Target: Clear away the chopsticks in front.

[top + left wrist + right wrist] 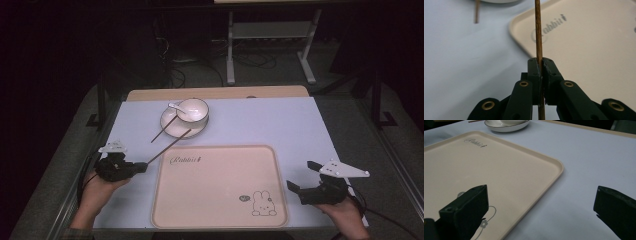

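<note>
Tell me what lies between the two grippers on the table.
The beige tray lies between the left gripper, shut on a chopstick, and the open right gripper, as the high view shows.

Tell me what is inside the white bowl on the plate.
A white spoon leans in the white ceramic bowl, its handle over the rim. The bowl's side hides the spoon's lower end and part of the bowl's bottom.

Bowl [194, 110] on plate [172, 127] behind tray [220, 210]; chopstick [163, 129] leftward.
</note>
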A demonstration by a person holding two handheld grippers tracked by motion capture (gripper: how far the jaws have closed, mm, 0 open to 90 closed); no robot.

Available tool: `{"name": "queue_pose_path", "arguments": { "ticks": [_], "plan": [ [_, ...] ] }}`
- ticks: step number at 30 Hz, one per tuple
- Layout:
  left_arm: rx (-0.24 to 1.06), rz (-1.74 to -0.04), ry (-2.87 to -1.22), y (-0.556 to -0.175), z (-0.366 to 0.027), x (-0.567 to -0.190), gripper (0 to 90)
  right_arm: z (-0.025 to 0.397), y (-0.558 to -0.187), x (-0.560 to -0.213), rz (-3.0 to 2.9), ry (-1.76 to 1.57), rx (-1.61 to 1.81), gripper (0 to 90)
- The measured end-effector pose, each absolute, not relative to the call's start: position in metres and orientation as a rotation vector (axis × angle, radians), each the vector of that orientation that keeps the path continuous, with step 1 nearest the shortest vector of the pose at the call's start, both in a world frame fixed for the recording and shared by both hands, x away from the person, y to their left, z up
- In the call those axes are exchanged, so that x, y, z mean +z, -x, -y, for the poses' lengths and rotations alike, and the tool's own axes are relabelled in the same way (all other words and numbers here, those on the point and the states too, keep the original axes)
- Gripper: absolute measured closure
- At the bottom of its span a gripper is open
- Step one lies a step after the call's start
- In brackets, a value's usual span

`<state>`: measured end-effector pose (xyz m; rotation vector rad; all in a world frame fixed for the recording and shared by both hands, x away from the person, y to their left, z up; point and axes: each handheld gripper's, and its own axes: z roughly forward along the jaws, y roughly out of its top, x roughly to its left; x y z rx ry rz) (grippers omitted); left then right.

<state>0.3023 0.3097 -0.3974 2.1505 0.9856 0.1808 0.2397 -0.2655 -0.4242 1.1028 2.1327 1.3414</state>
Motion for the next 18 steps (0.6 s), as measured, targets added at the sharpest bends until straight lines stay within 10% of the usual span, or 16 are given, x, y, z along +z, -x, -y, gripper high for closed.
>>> {"name": "queue_pose_path", "arguments": {
  "ticks": [18],
  "plan": [
    [0.08,-0.925,-2.284,-0.303,-0.245,-0.423,84.6,0.265,-0.24,-0.425,-2.135,-1.101,1.341,0.0]
  ]
}}
